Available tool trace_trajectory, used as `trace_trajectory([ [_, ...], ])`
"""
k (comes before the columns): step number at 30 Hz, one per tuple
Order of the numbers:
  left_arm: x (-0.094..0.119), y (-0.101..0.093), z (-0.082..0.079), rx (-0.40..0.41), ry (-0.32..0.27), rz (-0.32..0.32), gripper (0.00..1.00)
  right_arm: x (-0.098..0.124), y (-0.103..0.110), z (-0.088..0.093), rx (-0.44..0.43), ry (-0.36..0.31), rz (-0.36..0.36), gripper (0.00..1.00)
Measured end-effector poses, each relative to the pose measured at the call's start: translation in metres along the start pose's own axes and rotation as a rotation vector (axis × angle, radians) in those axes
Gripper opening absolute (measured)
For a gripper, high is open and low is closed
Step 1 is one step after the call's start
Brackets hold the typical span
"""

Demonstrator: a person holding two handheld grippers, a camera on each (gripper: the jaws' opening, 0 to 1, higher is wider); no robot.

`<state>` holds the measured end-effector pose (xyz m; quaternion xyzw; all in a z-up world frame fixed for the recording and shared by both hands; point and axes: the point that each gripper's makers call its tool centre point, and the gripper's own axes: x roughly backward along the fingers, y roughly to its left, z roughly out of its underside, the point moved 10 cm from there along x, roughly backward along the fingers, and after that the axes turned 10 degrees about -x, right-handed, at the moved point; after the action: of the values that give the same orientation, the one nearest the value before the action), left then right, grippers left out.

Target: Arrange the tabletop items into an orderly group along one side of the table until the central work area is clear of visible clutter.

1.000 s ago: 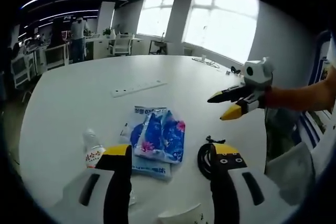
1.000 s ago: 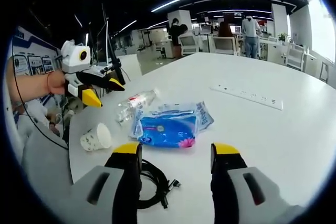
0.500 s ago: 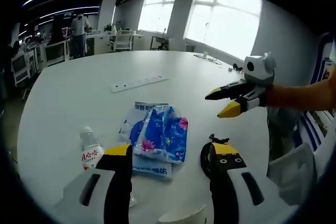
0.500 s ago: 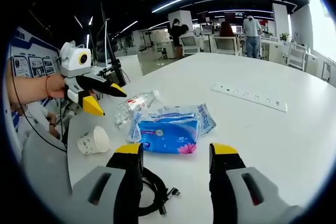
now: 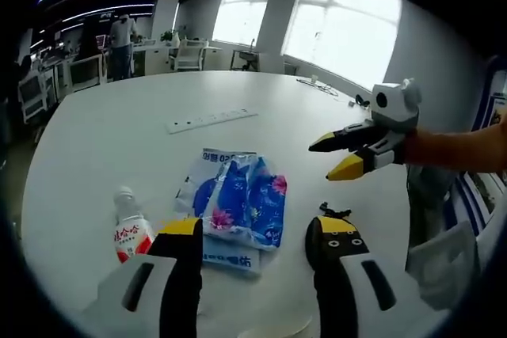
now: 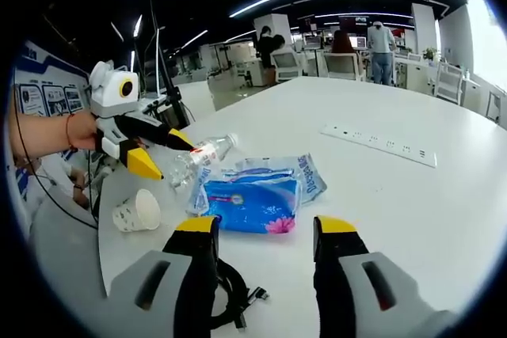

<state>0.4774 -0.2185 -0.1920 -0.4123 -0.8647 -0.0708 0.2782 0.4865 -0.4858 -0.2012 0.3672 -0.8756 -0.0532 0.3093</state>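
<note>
White round bench (image 5: 95, 140) (image 6: 444, 211), carrying loose items grouped near one edge.

Landmark: blue-and-white plastic tissue packs (image 5: 238, 203) (image 6: 257, 194), lying flat in a small overlapping heap.

Clear plastic water bottle with red-and-white label (image 5: 131, 231) (image 6: 198, 160): on its side, just beside the packs; cap end points away from the bench edge in the left gripper view.

White paper cup with small print (image 6: 136, 211): on its side, near the bottle, on the edge side of the packs.

Coiled black cable (image 6: 230, 298) (image 5: 321, 219): near the packs, partly hidden behind the grippers' own fingers.

Long white power strip (image 5: 210, 120) (image 6: 379, 145): well apart from the packs, toward the bench centre.

Left gripper (image 5: 253, 243) (image 6: 162, 156): yellow-tipped black fingers spread apart, grasping nothing, hovering above the bottle and packs.

Right gripper (image 6: 265, 239) (image 5: 337, 156): fingers likewise released and empty, above the bench beside the packs.
</note>
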Motion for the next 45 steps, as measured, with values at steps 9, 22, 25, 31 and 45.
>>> trace_trajectory([
  [9, -0.008, 0.0, 0.003, 0.017, 0.026, -0.001, 0.54, -0.008, -0.002, 0.0, -0.001, 0.0, -0.004, 0.45],
  [22, -0.019, 0.003, 0.011, 0.059, 0.066, -0.043, 0.47, -0.016, -0.008, 0.001, -0.006, 0.005, -0.006, 0.43],
  [25, -0.021, 0.003, 0.013, 0.065, 0.076, -0.05, 0.46, -0.019, -0.01, 0.002, -0.004, 0.006, -0.006, 0.42],
  [31, -0.025, 0.003, 0.016, 0.081, 0.089, -0.057, 0.45, -0.025, -0.014, 0.003, -0.006, 0.012, -0.006, 0.41],
  [45, -0.032, 0.003, 0.021, 0.1, 0.124, -0.095, 0.39, -0.039, -0.023, 0.006, -0.019, 0.018, -0.005, 0.38],
])
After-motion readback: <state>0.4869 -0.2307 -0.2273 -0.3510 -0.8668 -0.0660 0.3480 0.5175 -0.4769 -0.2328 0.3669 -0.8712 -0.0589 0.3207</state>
